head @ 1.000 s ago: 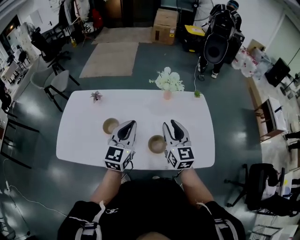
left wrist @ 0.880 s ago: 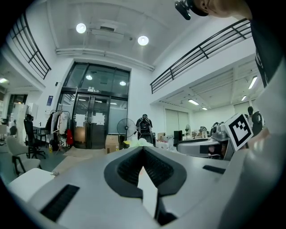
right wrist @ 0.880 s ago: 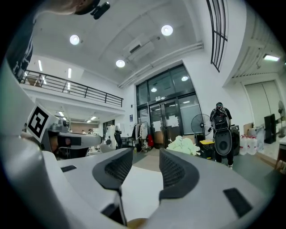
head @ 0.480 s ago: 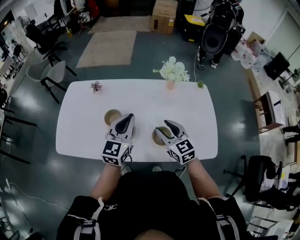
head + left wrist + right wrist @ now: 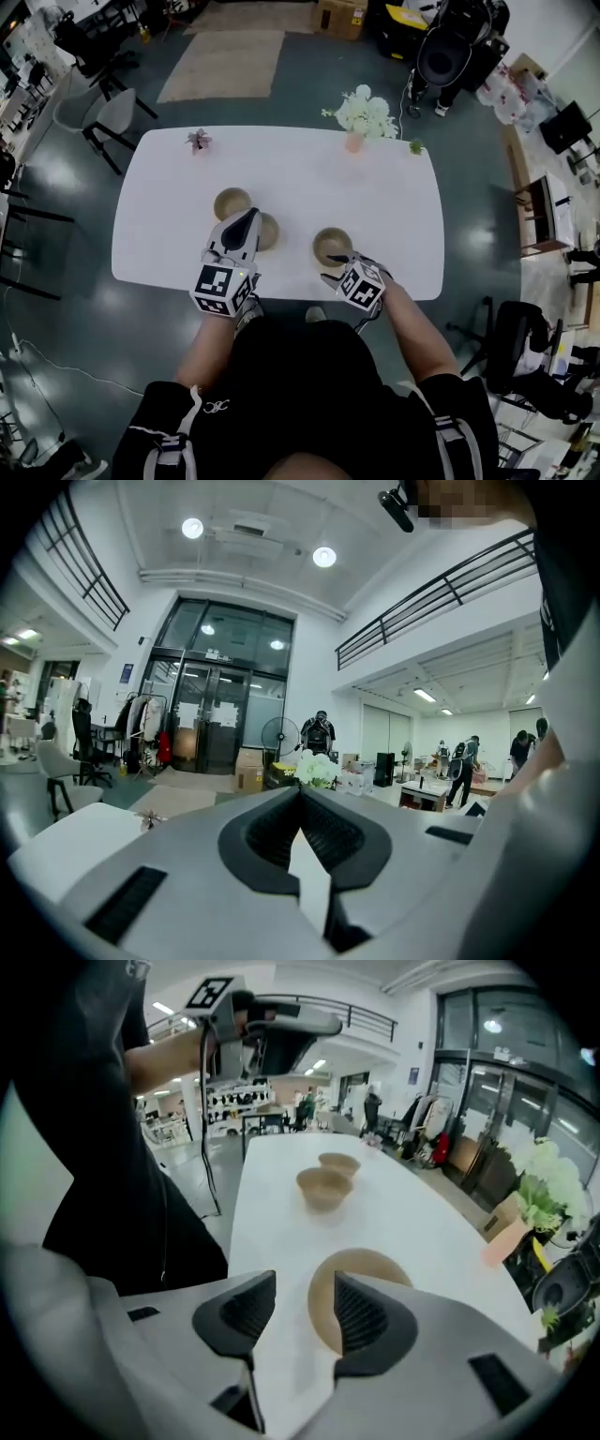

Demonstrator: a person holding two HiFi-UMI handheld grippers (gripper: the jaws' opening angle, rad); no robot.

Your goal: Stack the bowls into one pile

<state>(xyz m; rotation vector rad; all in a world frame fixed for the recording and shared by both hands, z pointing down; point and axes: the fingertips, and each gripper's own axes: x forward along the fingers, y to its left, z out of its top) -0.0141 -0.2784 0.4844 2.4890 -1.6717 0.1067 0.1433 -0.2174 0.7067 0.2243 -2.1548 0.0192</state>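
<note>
Three tan bowls stand on the white table (image 5: 150, 234): one at the back left (image 5: 231, 201), one (image 5: 269, 232) beside my left gripper (image 5: 252, 216), and one at the right (image 5: 332, 246). The left gripper's jaws meet at the tips and hold nothing (image 5: 300, 794). My right gripper (image 5: 336, 267) tilts down over the right bowl's near rim. Its jaws have just been opening and now stand open (image 5: 305, 1283). The edge of that bowl (image 5: 370, 1269) shows in the gap, and neither pad touches it. The other two bowls (image 5: 325, 1188) (image 5: 338, 1162) lie farther along the table.
A pink vase of white flowers (image 5: 356, 141), a small green plant (image 5: 415, 147) and a small purple plant (image 5: 198, 141) stand along the table's far edge. Chairs (image 5: 94, 103) stand off the left end. The near table edge is just behind both grippers.
My right gripper dropped and pitched down from beside the right bowl to its near rim, with its jaws wider apart. The left gripper shifted a little, and a third bowl now shows beside it.
</note>
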